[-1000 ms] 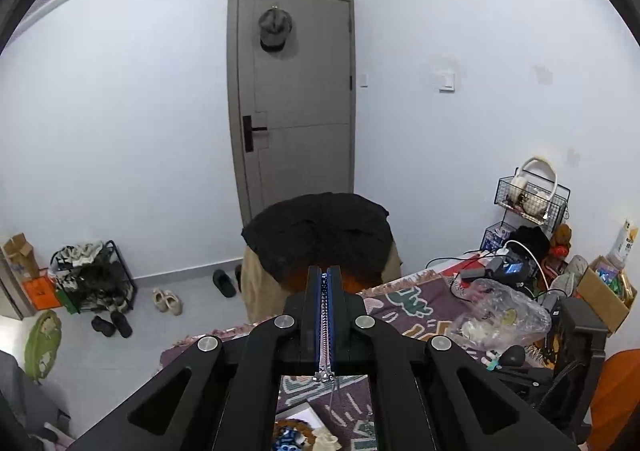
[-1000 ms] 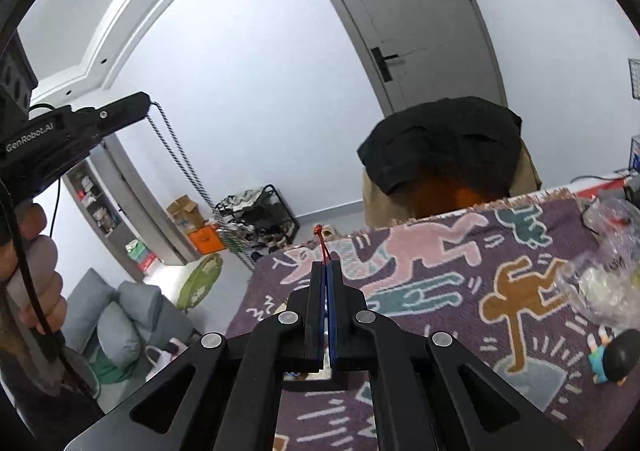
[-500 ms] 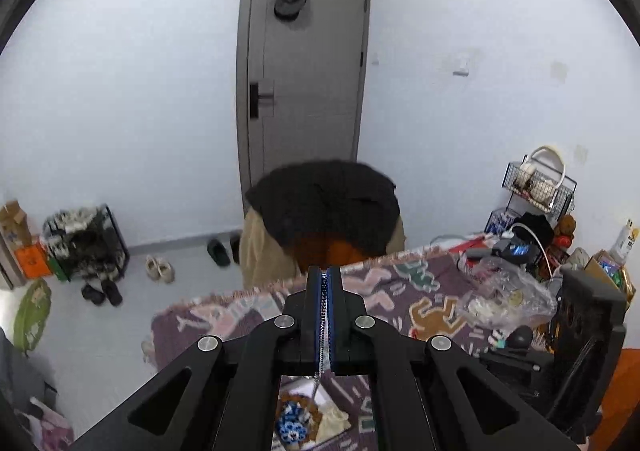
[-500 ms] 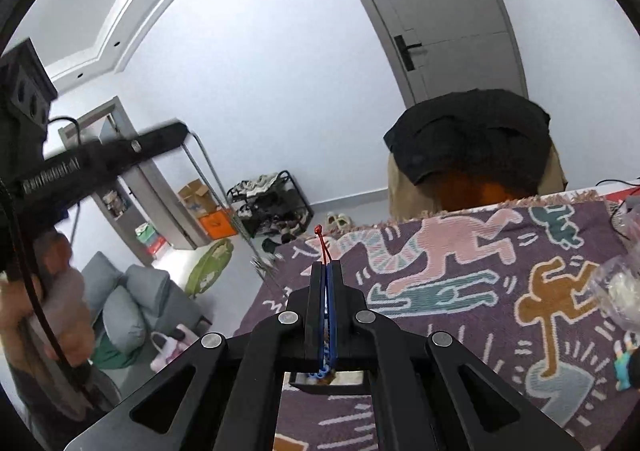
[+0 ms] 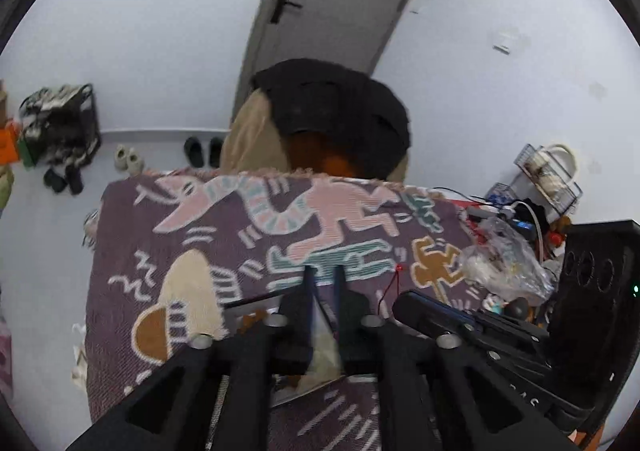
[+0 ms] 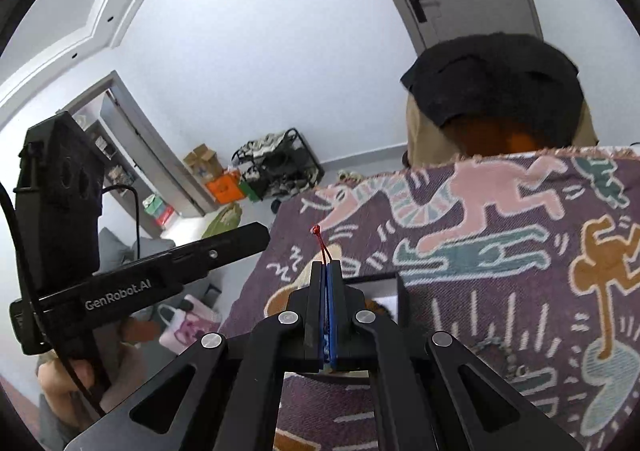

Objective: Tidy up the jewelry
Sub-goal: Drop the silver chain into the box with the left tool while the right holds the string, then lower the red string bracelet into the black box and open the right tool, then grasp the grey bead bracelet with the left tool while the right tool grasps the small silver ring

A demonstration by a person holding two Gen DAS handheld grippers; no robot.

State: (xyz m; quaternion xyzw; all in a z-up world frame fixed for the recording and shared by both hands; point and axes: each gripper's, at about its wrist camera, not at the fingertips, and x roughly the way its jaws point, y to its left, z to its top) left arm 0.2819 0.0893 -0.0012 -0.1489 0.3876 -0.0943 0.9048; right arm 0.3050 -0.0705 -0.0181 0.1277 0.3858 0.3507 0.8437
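My right gripper (image 6: 328, 265) is shut on a red cord (image 6: 320, 243) whose knotted end sticks up past the fingertips; it also shows in the left wrist view (image 5: 394, 281) above the right gripper's fingers (image 5: 424, 311). My left gripper (image 5: 323, 271) is open with a narrow gap between the jaws and holds nothing. Both hover over a dark open jewelry box (image 6: 394, 287) on the patterned purple cloth (image 6: 500, 259); the box also shows in the left wrist view (image 5: 248, 305), mostly hidden by the fingers. A pale item lies in the box below the left jaws.
A crumpled clear plastic bag (image 5: 500, 263) and cables lie at the cloth's right side. A chair draped with dark clothing (image 5: 332, 115) stands behind the table. The left gripper's body (image 6: 140, 275) is at my right gripper's left. A small chain (image 6: 496, 347) lies on the cloth.
My left gripper has opened and let go of the thin chain it held, and tilted down toward the box. The right gripper stays shut on the red cord and has moved closer.
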